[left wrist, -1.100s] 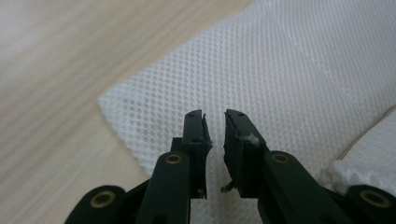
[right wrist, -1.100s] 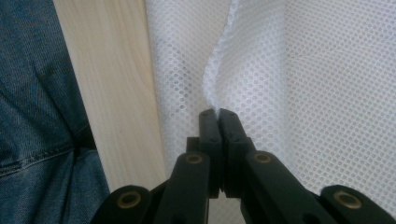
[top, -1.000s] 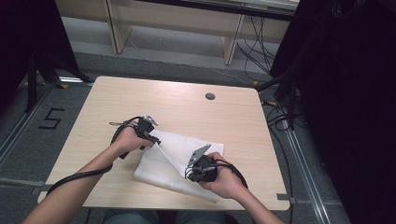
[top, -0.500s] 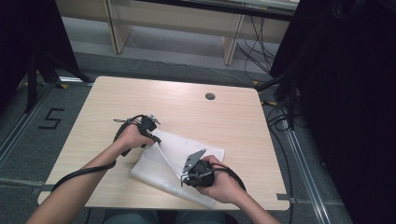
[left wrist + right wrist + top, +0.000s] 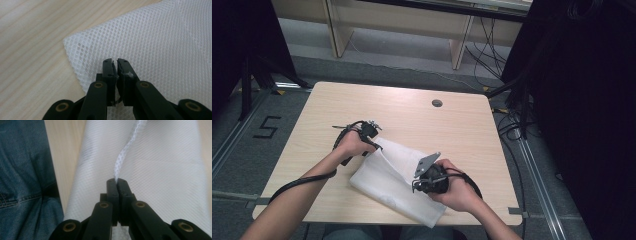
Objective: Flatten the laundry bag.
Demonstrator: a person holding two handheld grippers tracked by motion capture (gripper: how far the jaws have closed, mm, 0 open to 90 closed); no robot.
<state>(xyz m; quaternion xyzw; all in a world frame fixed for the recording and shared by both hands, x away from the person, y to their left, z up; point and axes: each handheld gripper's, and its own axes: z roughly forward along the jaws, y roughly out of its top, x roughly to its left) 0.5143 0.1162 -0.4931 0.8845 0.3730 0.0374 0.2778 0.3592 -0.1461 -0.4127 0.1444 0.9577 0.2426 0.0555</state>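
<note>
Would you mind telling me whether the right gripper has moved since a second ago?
Yes. In the high view the right gripper, shut on the white mesh cloth, has shifted left, away from the table's right edge.

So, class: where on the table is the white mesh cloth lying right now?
In the high view, the white mesh cloth lies on the near half of the light wooden table, between the left gripper and the right gripper.

Can't really tell if the left gripper (image 5: 117, 65) actually has any mesh pinched, the gap's tiny and dark. In the high view the right hand (image 5: 457, 190) covers part of the white mesh cloth (image 5: 387, 180). Both forearms get cut off at the bottom edge.
</note>
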